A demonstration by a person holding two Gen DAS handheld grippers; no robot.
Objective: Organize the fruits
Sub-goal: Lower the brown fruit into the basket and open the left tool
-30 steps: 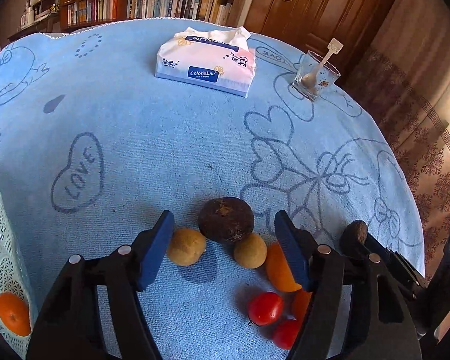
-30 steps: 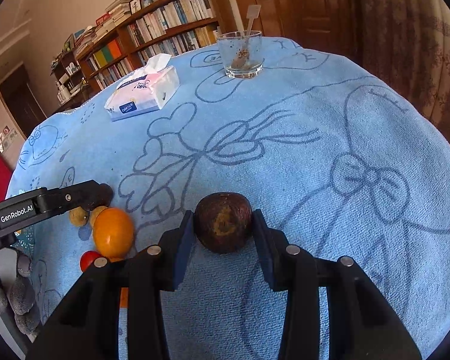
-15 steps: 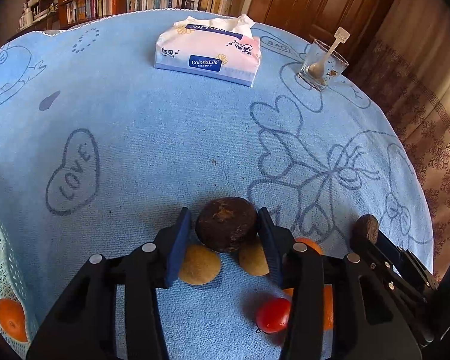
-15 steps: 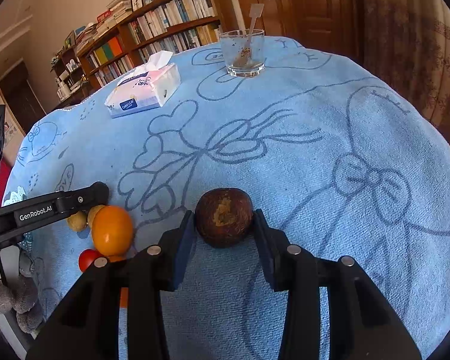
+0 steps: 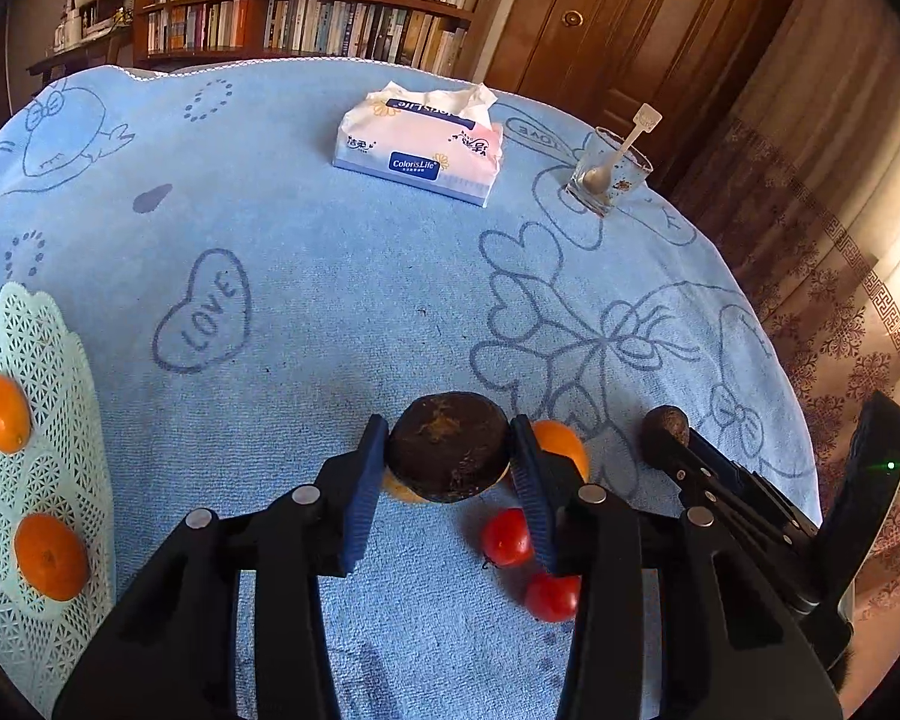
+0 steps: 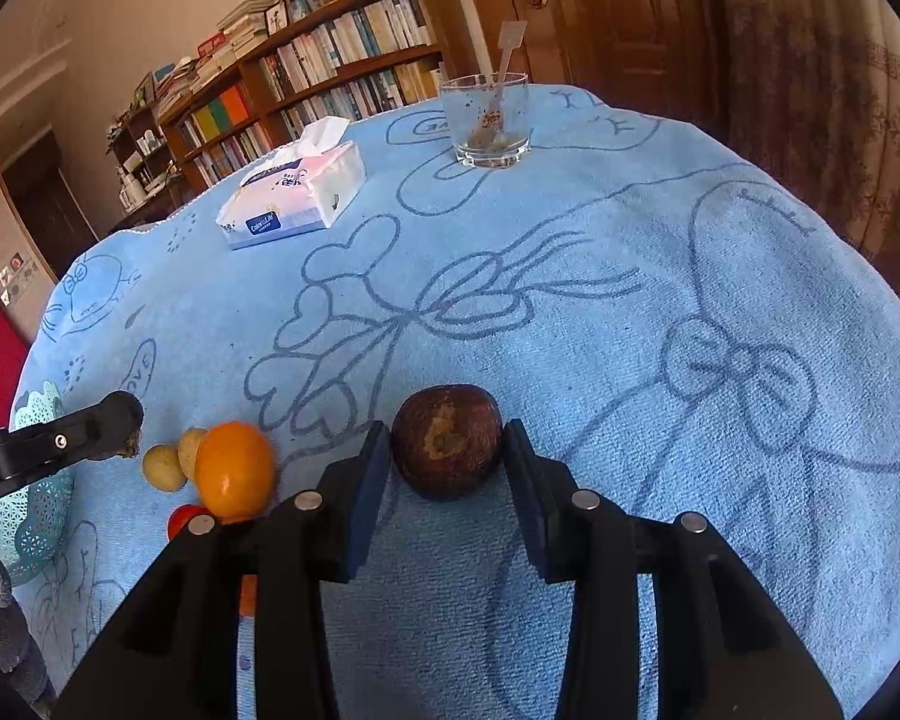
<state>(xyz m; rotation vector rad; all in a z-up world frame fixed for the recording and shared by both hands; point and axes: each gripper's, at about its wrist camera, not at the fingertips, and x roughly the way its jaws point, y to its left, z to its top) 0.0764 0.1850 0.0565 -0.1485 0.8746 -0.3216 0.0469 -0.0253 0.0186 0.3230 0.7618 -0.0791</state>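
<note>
In the left wrist view my left gripper (image 5: pixel 448 438) is shut on a dark brown round fruit (image 5: pixel 448 462), held just above a tan fruit (image 5: pixel 403 491). An orange (image 5: pixel 561 449) and two red tomatoes (image 5: pixel 506 537) lie beside it on the blue cloth. A white lattice basket (image 5: pixel 48 348) at the left holds two oranges (image 5: pixel 3 414). In the right wrist view my right gripper (image 6: pixel 446 438) is shut on a second dark brown fruit (image 6: pixel 447 456), low over the cloth. The left gripper's arm (image 6: pixel 60 441) shows to its left, near an orange (image 6: pixel 234 474) and two tan fruits (image 6: pixel 163 468).
A tissue pack (image 5: pixel 417 147) and a glass with a spoon (image 5: pixel 609 177) stand at the far side of the round table. The table edge (image 5: pixel 798 420) drops off at the right, with a patterned curtain beyond. Bookshelves and a wooden door are behind.
The left gripper went from open around the dark fruit to shut on it and raised it off the cloth. The right gripper kept its fruit and barely moved.
</note>
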